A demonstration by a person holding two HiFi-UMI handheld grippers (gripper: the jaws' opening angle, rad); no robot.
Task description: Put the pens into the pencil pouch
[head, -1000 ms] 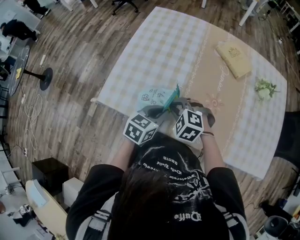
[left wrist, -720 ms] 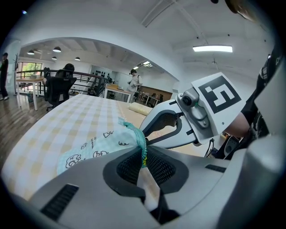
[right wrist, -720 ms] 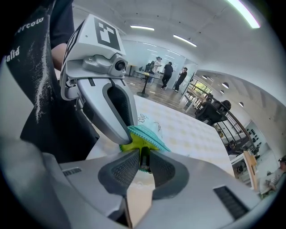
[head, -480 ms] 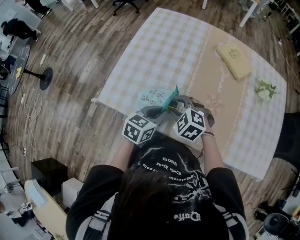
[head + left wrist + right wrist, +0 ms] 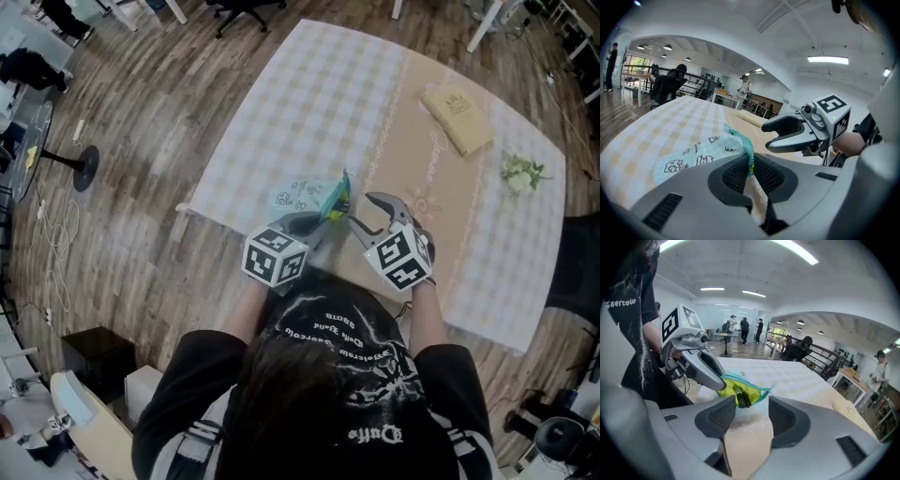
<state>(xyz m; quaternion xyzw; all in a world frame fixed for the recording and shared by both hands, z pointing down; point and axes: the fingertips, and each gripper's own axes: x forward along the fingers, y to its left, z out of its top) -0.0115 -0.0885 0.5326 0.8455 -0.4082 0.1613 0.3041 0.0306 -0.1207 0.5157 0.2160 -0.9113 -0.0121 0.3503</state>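
A mint pencil pouch [image 5: 307, 195] with cartoon prints lies near the table's front edge, its mouth lifted. My left gripper [image 5: 319, 221] is shut on the teal zipper edge [image 5: 749, 151] and holds the mouth up. In the right gripper view the pouch [image 5: 754, 391] gapes and shows its yellow-green lining, with dark pen ends [image 5: 741, 399] resting inside the mouth. My right gripper [image 5: 362, 210] hangs just right of the pouch. Its jaws have just been opening and nothing is between them [image 5: 752, 417].
The table [image 5: 309, 94] has a checked cloth with a beige runner. A tan book [image 5: 457, 114] and a small flower sprig [image 5: 518, 173] lie at the far right. The table's front edge is right by my body. Wooden floor lies to the left.
The right gripper has opened its jaws, rolled, and drawn back to the right from the pouch mouth. The left gripper still holds the zipper edge.
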